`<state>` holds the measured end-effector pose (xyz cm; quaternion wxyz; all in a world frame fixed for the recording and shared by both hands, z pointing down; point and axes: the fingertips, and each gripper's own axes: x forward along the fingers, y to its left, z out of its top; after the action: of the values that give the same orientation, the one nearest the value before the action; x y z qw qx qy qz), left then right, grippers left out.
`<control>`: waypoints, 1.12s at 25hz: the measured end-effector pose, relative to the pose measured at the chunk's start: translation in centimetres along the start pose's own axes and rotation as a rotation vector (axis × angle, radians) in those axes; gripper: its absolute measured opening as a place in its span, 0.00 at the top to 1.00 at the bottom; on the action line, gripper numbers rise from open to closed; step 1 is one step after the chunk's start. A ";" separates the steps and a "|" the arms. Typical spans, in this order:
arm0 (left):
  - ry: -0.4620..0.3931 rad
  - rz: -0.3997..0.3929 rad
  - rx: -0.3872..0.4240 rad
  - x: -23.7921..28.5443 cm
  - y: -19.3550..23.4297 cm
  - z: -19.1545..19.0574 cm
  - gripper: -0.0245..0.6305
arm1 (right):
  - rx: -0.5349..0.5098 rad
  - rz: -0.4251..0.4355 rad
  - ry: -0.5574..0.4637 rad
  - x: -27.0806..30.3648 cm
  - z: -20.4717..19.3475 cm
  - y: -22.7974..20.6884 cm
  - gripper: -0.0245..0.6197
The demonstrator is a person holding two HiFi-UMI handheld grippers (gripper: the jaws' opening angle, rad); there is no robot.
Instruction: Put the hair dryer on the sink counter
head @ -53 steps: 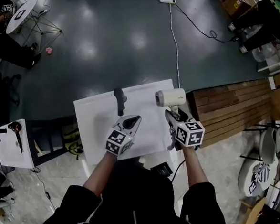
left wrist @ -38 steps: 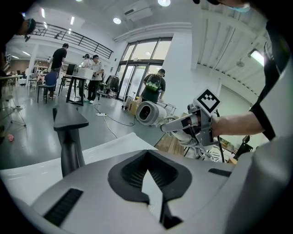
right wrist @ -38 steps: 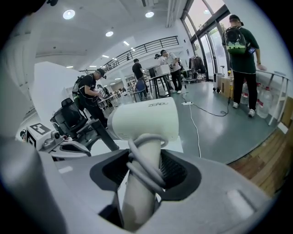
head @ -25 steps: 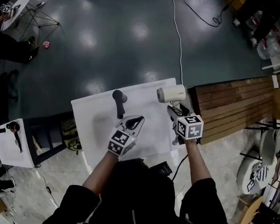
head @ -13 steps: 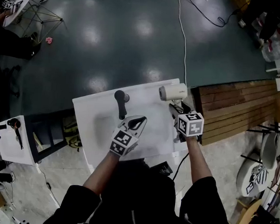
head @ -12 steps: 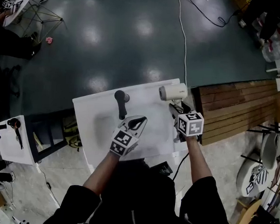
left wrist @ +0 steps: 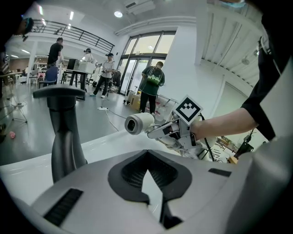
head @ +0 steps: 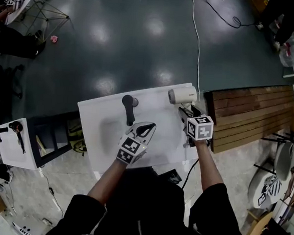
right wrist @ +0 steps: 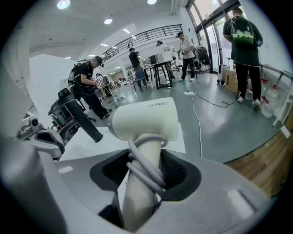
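Head view: one hair dryer (head: 182, 96) at one o'clock on the worktop (head: 160, 136), handle clamped in the right gripper (head: 186, 111) jaws; left gripper (head: 149, 127) jaws closed near one faucet (head: 129, 108).

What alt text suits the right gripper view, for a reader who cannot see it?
The right gripper is shut on the handle of a white hair dryer, cord wound round it, over a white sink counter with a black faucet.

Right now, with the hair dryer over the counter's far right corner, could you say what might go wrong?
The hair dryer hangs by the sink counter's far right corner; set down there, it might tip off. The cord wound round its handle sits inside the right gripper's grip and may snag on release.
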<state>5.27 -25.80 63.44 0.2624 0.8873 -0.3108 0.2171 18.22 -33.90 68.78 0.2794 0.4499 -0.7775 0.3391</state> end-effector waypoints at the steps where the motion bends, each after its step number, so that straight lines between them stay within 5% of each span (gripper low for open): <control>1: 0.001 0.002 -0.002 0.0 0.1 0.0 0.95 | 0.000 0.000 0.003 0.2 -0.1 -0.1 0.65; 28: 0.020 0.022 -0.027 -0.1 1.1 -0.8 0.95 | -0.010 -0.016 0.057 3.0 -1.1 -1.4 0.65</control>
<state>4.25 -25.98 64.39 0.2751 0.8780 -0.3208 0.2247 18.30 -35.09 72.03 0.3067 0.4448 -0.7673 0.3455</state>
